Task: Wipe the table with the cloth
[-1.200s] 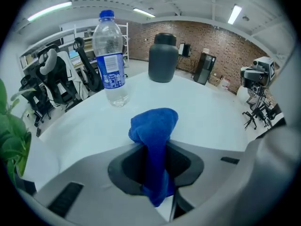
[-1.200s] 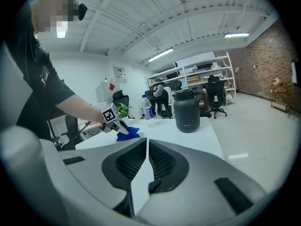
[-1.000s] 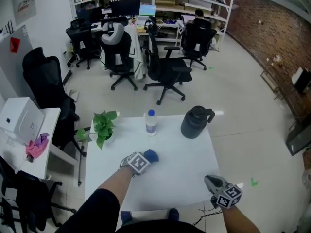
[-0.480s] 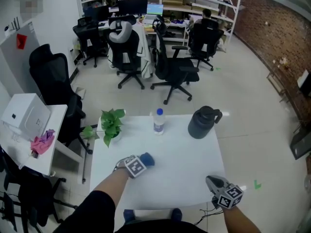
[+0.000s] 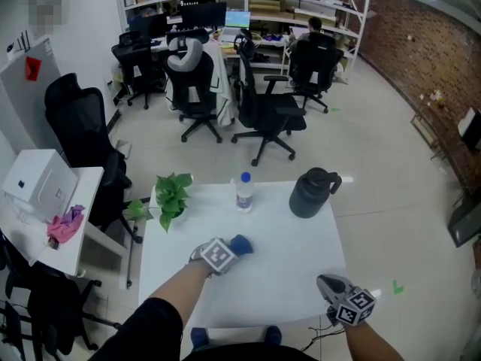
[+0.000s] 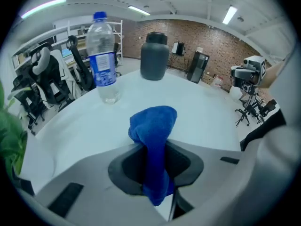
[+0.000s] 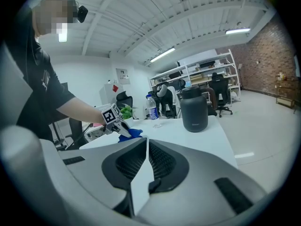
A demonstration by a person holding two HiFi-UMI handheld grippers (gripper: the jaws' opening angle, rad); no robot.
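Note:
A blue cloth [image 5: 240, 244] lies bunched on the white table [image 5: 301, 254], near its middle and a little left. My left gripper [image 5: 228, 251] is shut on the blue cloth [image 6: 153, 131], which sticks out forward past the jaws and rests on the table top. In the left gripper view, that gripper [image 6: 156, 171] has its pads pressed on the fabric. My right gripper [image 5: 328, 282] hovers at the table's near right corner, shut with nothing in it. The right gripper view shows its jaws [image 7: 146, 145] meeting in a thin line, and the cloth [image 7: 130, 133] farther off to the left.
A clear water bottle with a blue cap [image 5: 243, 192] and a dark jug [image 5: 308, 192] stand along the table's far edge. A small green plant [image 5: 170, 195] sits at the far left corner. Office chairs [image 5: 263, 115] stand beyond, and a side table [image 5: 45, 216] is to the left.
The left gripper slid the cloth a little to the left on the table, then back to the right. The right gripper has stayed at the near right corner.

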